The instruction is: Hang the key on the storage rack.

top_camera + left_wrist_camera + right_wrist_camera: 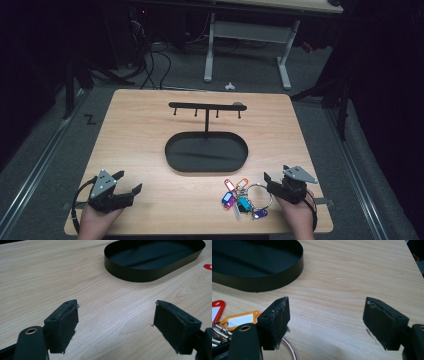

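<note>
Wooden surface [150, 125] carried a hook stand [206, 107] at 12 o'clock. Both claws, left [126, 184] and right [270, 181], were spread, empty. Likely start; next, pinch the keys [242, 200] at 5 o'clock.

My left gripper [129, 183] rests low at my left with its jaws spread wide; my right gripper [270, 181] sits at my right, jaws equally wide.

Pale grained wood table [140, 130]; matt black metal tray [172, 155]; glossy plastic key tags [235, 195].
</note>
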Available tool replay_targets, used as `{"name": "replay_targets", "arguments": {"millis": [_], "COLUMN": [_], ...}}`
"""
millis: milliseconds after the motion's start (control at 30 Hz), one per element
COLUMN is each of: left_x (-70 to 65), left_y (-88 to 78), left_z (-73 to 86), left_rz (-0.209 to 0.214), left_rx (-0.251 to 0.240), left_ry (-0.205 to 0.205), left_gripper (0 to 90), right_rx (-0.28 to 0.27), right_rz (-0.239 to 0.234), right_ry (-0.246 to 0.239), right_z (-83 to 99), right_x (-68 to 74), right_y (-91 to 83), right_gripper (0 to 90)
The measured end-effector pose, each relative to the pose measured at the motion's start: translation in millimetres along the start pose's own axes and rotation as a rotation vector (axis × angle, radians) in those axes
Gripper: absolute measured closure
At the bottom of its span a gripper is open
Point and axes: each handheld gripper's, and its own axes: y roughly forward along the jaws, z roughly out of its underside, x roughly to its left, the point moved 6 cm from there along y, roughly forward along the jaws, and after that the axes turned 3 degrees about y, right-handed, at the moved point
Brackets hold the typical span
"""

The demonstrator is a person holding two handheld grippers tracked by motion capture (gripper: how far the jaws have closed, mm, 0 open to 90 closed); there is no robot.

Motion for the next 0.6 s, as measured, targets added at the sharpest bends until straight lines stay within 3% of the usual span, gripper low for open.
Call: {"name": "replay_targets", "arguments": {"millis": [233,367,600], "left_x": [-1.5,-2.3,-4.5], "left_y": [-1.3,-1.4,6.5], "left_z": [0.1,-0.5,-3.2], "left_rz": [0.005,0.01,0.0], "left_rx": [0.003,0.0,0.0], "left_ry": [0.014,0.015,0.014], "left_gripper": [21.3,21.2,19.9], "right_rx": [0.014,0.029,0.13], "right_rz": [-0.027,-0.036,-0.087], "right_ry": [-0.037,-0.034,-0.084], "right_z": [-1.6,-2.2,-4.7], "right_x": [8.6,11.2,19.2], "right_y": [5.3,4.8,0.3], "right_gripper": [21.0,21.6,29.0]}}
